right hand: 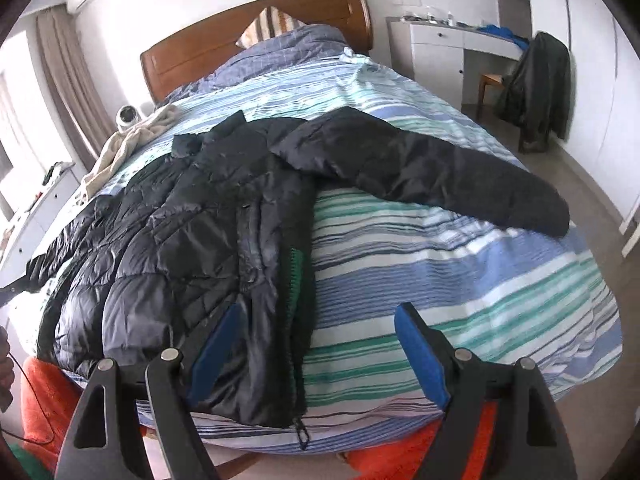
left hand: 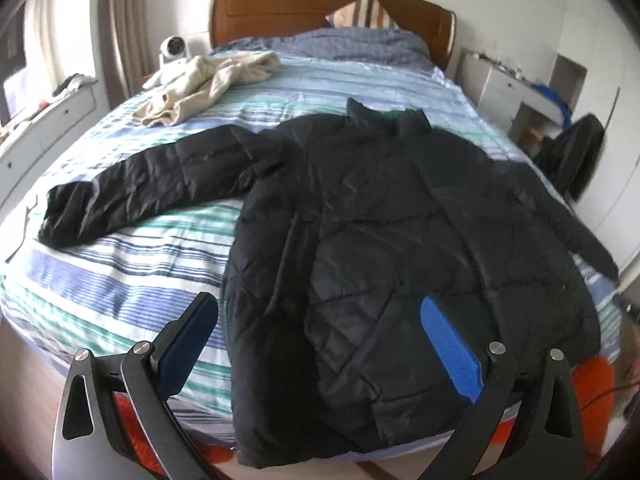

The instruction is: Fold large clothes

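On the striped bedspread (left hand: 120,272), a black quilted jacket (left hand: 380,248) lies flat, front side up, collar toward the headboard (left hand: 320,4) and hem at the foot edge of the bed. Both sleeves extend outward from the body: one sleeve (left hand: 140,188) reaches toward the left side of the bed in the left wrist view, and the other sleeve (right hand: 440,172) reaches toward the right side in the right wrist view. The zipper edge with its pull (right hand: 301,434) hangs at the hem, exposing a strip of green lining.

The left gripper (left hand: 320,344) hovers above the lower part of the jacket with its jaws spread wide and nothing between the blue pads. The right gripper (right hand: 320,352) hovers over the jacket's right front edge and the adjacent bedspread, jaws likewise wide apart and empty.

A beige garment (left hand: 200,84) lies crumpled near the far left corner of the bed. A striped pillow (left hand: 360,14) leans against the headboard. A small white fan (left hand: 174,48) stands beside the bed. A dark garment (right hand: 536,84) is draped over a chair next to a white desk (right hand: 440,44).
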`<state>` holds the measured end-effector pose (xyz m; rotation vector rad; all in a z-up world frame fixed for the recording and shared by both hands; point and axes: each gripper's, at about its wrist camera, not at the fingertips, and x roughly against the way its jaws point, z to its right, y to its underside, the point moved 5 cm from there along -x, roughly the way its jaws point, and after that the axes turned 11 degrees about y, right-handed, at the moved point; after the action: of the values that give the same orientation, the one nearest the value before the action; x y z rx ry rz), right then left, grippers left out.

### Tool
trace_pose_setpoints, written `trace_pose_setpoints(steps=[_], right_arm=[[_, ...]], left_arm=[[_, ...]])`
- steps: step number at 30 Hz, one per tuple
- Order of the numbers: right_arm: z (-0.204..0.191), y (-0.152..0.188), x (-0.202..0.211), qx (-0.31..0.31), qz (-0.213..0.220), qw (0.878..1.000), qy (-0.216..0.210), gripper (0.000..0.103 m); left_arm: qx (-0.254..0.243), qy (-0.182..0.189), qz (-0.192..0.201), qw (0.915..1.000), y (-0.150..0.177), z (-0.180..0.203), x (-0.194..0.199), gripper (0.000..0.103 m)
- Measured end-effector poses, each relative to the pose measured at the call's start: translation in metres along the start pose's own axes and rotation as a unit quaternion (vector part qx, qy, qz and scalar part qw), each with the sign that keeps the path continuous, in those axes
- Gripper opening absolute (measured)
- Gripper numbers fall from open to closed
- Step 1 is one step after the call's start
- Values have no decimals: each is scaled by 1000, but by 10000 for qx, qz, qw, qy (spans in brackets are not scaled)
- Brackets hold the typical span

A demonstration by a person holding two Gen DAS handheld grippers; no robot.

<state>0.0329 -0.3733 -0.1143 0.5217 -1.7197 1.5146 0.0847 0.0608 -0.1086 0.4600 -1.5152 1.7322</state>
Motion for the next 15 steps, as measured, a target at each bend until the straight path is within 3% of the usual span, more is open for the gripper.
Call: trace_pose_setpoints(steps=[7, 11, 15], right_arm=[[-34, -8, 13, 670, 328, 9971, 124, 82], [-52, -3, 15, 1101, 395, 9929, 215, 82], [-68, 4, 22, 1522, 555, 9861, 373, 82]], left_arm=[[-291, 99, 32, 9995, -8, 7, 11, 97], [208, 376, 134, 9990, -10, -2, 13, 96], [613, 217, 467, 9968, -9, -9, 16, 98]])
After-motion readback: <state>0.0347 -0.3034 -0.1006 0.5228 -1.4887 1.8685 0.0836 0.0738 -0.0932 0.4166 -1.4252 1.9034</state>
